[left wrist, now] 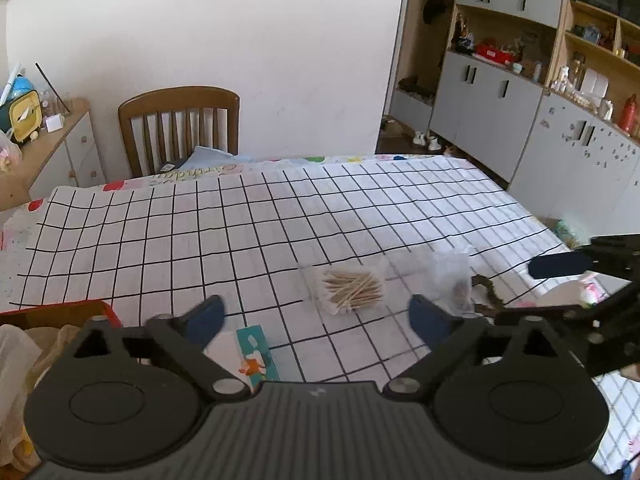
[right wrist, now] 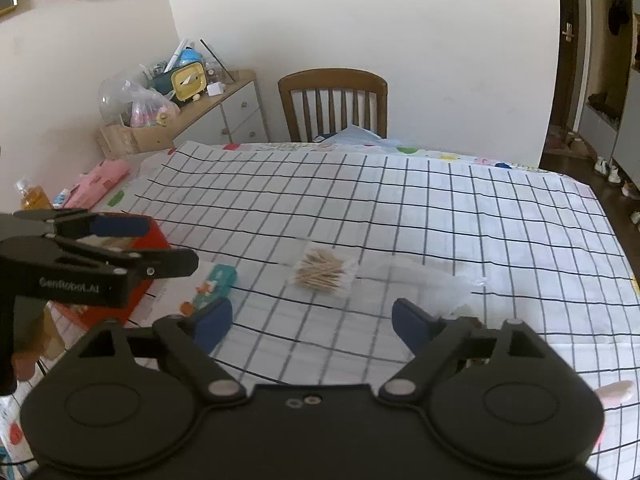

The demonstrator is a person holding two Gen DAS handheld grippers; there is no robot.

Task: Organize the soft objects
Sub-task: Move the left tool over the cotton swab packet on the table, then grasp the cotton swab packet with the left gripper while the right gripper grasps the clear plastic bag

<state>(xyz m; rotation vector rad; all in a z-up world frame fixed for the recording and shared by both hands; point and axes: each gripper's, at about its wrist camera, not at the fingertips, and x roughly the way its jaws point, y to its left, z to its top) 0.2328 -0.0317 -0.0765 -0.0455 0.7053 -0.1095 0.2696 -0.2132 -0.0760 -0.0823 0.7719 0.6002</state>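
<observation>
A clear bag of cotton swabs [left wrist: 352,290] [right wrist: 324,272] lies on the checked tablecloth, just ahead of both grippers. To its right sits a crumpled clear plastic bag [left wrist: 452,276] [right wrist: 436,284], with a dark brown twisted item [left wrist: 490,294] beside it. My left gripper [left wrist: 318,318] is open and holds nothing; a teal tissue pack [left wrist: 256,354] [right wrist: 212,284] lies under its left finger. My right gripper [right wrist: 312,320] is open too, and nothing is between its fingers. A pale pink soft item [left wrist: 576,292] [right wrist: 616,392] lies near the table's right front.
A red box [left wrist: 60,312] [right wrist: 140,288] with cloth in it stands at the front left. A wooden chair [left wrist: 180,128] [right wrist: 334,100] is at the far edge. A side cabinet [right wrist: 224,112] with clutter stands on the left, and shelving [left wrist: 520,92] on the right.
</observation>
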